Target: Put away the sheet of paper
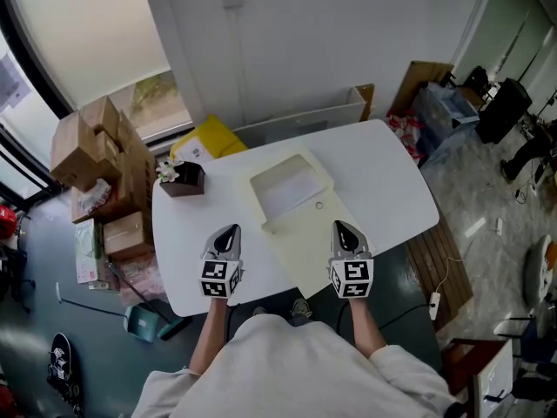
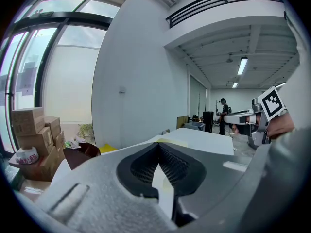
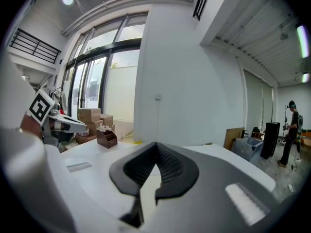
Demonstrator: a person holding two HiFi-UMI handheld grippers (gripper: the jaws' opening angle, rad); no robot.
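The sheet of paper (image 1: pixel 288 192) lies flat inside the tray half of an open cream case (image 1: pixel 306 249) near the middle of the white worktop (image 1: pixel 387 177). I read it as a pale white rectangle within the raised rim. The case's flap is spread toward me, and it reaches the near edge of the worktop.

My left gripper (image 1: pixel 229 233) hangs over bare worktop just beside the flap's left edge. In the left gripper view its jaws are together, tip against tip, with nothing between them (image 2: pixel 158 147). My right gripper (image 1: pixel 342 229) sits at the flap's right edge. From the head view I cannot tell whether it touches the case. Its own view shows the jaws closed as well and empty (image 3: pixel 156 147). Both grippers point away from me across the worktop and are near level. Each one catches the other at the side of its view, with the marker cube showing. Neither gripper is on the paper, which lies beyond and between them.

A small brown holder (image 1: pixel 184 180) with something white in it stands at the far left corner of the worktop, well apart from the case. Cardboard boxes (image 1: pixel 87 146) are stacked on the floor by the window, and something yellow (image 1: pixel 209 138) lies behind the worktop. A person (image 3: pixel 292 130) stands far off at the right of the room.
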